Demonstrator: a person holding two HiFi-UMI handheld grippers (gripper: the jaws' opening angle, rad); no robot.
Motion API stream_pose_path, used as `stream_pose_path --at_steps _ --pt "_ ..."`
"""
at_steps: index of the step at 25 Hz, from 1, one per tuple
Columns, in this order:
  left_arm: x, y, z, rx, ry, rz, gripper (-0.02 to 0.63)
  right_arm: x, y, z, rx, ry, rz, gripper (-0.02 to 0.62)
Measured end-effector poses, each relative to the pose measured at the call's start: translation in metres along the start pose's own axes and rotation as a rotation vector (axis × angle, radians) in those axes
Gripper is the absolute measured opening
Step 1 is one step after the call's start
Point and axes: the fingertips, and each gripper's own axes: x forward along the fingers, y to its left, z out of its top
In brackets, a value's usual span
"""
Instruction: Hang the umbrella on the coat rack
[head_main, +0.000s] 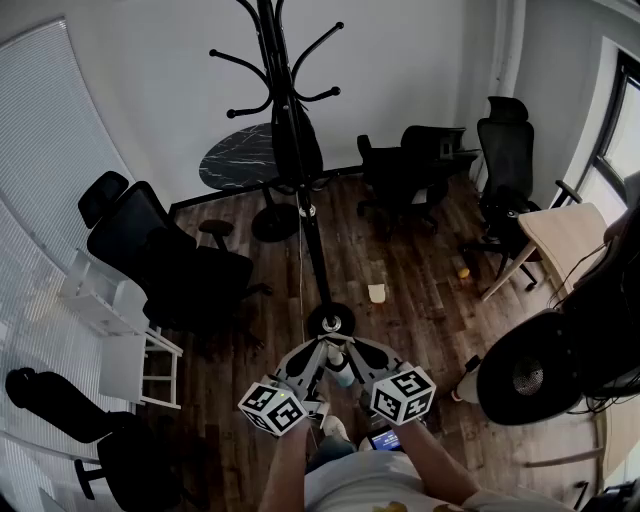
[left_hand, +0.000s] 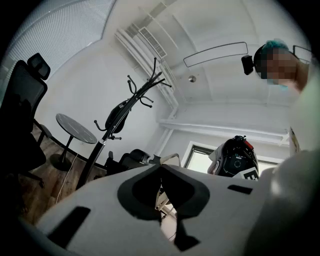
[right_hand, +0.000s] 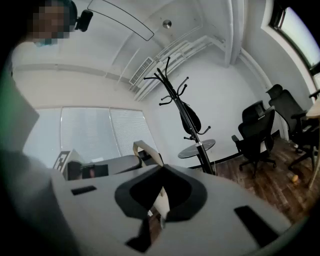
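The black coat rack stands mid-room on a round base. A folded black umbrella hangs on its pole below the hooks; it also shows as the umbrella in the left gripper view and the umbrella in the right gripper view. My left gripper and right gripper are held close together near my body, just short of the rack's base. Both are shut with nothing between the jaws, seen at the left gripper and the right gripper. Neither touches the rack or the umbrella.
A round dark table stands behind the rack. Black office chairs sit at left and at the back right. A white shelf unit is at left, and a wooden table at right. Small items lie on the wood floor.
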Motion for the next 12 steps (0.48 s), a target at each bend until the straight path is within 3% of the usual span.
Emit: stream_pose_path --at_steps 12 --pt "0.001 -0.007 0.017 -0.013 -0.024 -0.003 0.021 0.006 0.012 0.013 -0.028 0.025 0.056 0.012"
